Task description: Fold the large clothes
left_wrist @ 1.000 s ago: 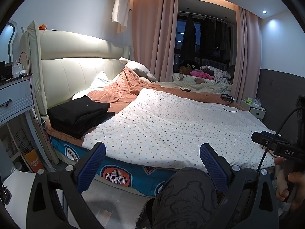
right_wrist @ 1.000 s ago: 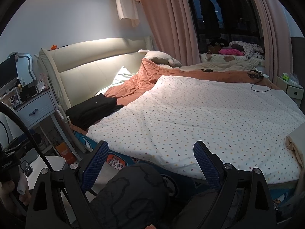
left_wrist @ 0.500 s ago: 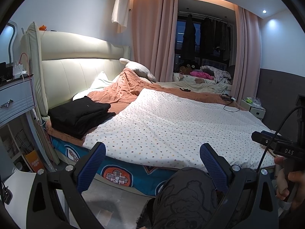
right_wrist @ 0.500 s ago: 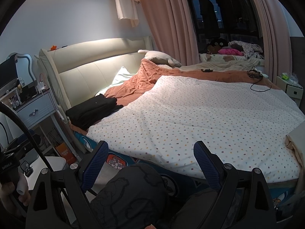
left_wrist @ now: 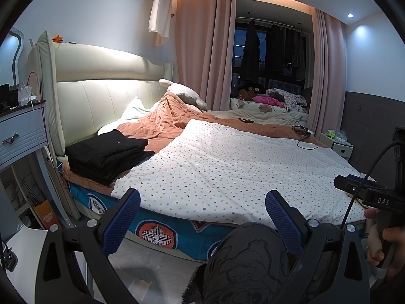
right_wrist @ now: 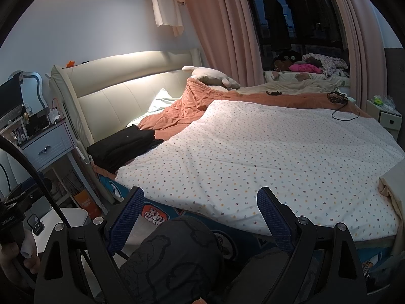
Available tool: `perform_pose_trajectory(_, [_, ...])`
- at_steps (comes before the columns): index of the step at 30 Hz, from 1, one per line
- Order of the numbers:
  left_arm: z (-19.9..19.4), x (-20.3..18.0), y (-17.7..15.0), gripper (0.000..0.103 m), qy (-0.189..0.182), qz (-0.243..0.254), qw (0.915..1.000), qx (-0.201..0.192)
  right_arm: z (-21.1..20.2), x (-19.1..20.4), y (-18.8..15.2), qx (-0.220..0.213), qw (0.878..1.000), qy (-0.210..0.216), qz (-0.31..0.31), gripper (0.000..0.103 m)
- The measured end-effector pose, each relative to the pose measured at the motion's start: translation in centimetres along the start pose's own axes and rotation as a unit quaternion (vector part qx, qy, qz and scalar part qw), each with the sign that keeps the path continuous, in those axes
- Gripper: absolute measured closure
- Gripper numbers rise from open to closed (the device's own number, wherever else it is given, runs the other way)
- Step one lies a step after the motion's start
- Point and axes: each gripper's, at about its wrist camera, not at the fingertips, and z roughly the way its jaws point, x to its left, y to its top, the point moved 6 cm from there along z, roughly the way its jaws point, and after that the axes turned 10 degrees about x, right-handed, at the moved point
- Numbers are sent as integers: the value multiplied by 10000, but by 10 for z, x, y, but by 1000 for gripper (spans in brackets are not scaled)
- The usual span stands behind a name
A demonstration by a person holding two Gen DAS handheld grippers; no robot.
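A stack of folded black clothes (left_wrist: 108,155) (right_wrist: 125,145) lies on the bed's near left corner, by the headboard. A white dotted sheet (left_wrist: 227,167) (right_wrist: 265,152) covers most of the bed. My left gripper (left_wrist: 202,204) hangs open in front of the bed's edge, nothing between its blue pads. My right gripper (right_wrist: 200,200) is open too, short of the sheet's near edge. A dark printed trouser knee (left_wrist: 248,261) (right_wrist: 174,255) sits low between the fingers in both views, not gripped. A beige cloth (right_wrist: 392,185) shows at the bed's right edge.
An orange quilt (left_wrist: 162,124) and pillows lie toward the headboard (left_wrist: 101,96). A grey nightstand (left_wrist: 20,131) with chargers stands left. A black cable (left_wrist: 303,136) rests on the far side. A white nightstand (left_wrist: 339,144) and pink curtains stand beyond. A hand (left_wrist: 382,243) holds the other gripper.
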Motion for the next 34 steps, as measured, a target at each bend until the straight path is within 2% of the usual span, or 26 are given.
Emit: perform_pose_trajectory(34, [-10, -4, -9, 2, -75, 136, 9999, 52, -13, 0, -8, -12, 9998, -45, 175, 13])
